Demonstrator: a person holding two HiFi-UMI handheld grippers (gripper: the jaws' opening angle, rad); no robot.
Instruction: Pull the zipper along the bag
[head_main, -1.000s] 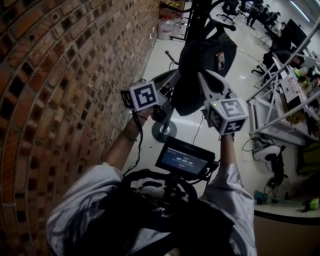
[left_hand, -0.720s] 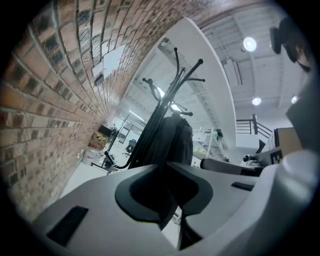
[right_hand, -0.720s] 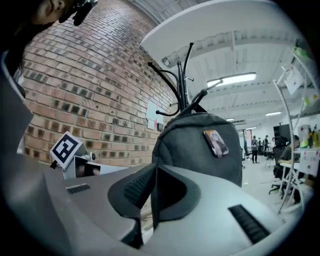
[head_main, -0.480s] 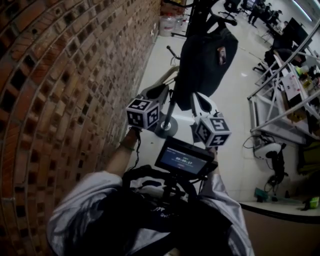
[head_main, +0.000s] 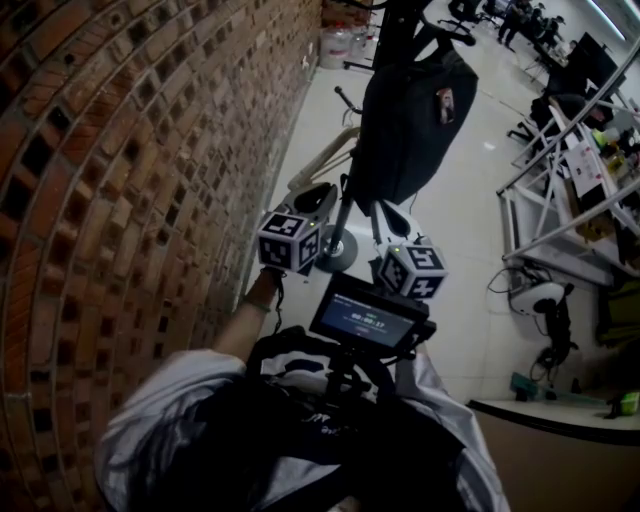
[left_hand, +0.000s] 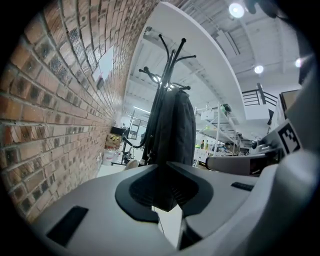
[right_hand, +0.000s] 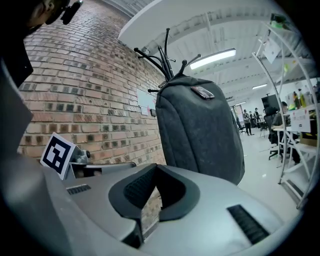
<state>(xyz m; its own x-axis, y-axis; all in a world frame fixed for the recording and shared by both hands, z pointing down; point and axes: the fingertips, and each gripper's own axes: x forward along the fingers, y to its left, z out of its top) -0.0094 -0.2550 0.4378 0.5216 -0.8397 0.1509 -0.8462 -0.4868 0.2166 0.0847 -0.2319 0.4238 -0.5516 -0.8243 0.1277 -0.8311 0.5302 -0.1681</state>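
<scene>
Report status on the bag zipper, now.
Left gripper shut, empty. Right gripper has just been closing, nothing between its jaws. Bag hangs on coat rack, both grippers short of it. Nothing in the way.

We see a pale, smooth floor (head_main: 440, 260) running along the foot of a brick wall (head_main: 130, 150). Near the wall a dark coat stand (left_hand: 163, 75) rests on its round base (head_main: 336, 252). The dark bag (head_main: 410, 120) hangs from its hooks, clear of the floor. Far along the wall we make out white jugs (head_main: 333, 45). At the floor's right edge stands a metal rack (head_main: 560, 200).
</scene>
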